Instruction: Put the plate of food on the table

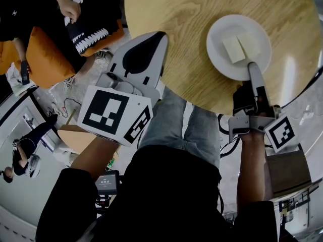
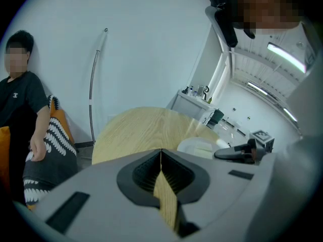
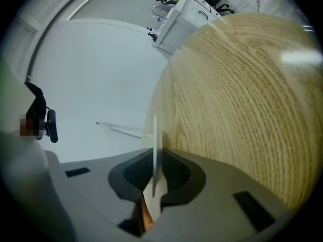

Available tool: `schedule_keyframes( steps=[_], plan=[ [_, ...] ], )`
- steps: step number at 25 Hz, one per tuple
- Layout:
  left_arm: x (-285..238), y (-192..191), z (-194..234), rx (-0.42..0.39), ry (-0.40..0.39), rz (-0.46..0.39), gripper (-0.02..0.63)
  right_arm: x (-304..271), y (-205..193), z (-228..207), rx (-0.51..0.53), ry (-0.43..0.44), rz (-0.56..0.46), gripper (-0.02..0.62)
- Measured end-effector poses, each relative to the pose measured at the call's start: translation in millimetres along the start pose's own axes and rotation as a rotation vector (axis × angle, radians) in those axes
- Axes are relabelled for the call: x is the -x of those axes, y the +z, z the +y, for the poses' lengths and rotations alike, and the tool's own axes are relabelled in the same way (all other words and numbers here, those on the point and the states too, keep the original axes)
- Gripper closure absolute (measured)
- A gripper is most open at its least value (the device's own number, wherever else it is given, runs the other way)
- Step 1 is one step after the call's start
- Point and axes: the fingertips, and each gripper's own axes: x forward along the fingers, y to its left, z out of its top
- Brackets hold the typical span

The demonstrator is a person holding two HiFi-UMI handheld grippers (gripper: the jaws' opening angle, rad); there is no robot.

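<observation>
The right gripper (image 1: 254,70) pinches the white plate (image 1: 220,32) by its rim at 6 o'clock. The plate, carrying two pale food slabs (image 1: 240,48), sits toward 3 o'clock on the round wooden table (image 1: 171,9). The left gripper (image 1: 154,37), pressed together and empty, hovers at the table's 8 o'clock edge.

At ten o'clock in the head view, a person in black (image 1: 20,14) sat against an orange cushion (image 1: 43,59), with a black-and-white patterned cloth (image 1: 93,9) at eleven. A cardboard box (image 1: 287,171) stood at four o'clock and a small lit screen (image 1: 107,183) at seven.
</observation>
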Motion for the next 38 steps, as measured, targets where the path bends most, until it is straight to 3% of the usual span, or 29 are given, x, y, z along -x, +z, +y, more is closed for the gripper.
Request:
schedule_keyframes(
  steps=[14, 21, 31, 38],
  plan=[
    [-15.6, -0.5, 0.3, 0.01, -0.017, 0.02, 0.597, -8.4, 7.8, -8.3, 0.015, -0.027, 0.017, 0.558],
    [-15.7, 2.8, -4.0, 0.006, -0.027, 0.022, 0.597, -3.1, 1.4, 1.0, 0.033, 0.045, 0.109, 0.465],
    [-13.0, 1.6, -3.9, -0.006, -0.027, 0.013, 0.597, 1.7, -27.8, 3.2, 0.298, 0.095, 0.388, 0.351],
    [-3.1, 5.4, -7.6, -0.012, -0.024, -0.004, 0.597, 6.8, -46.2, -6.3, 0.544, -0.005, 0.555, 0.35]
  ],
)
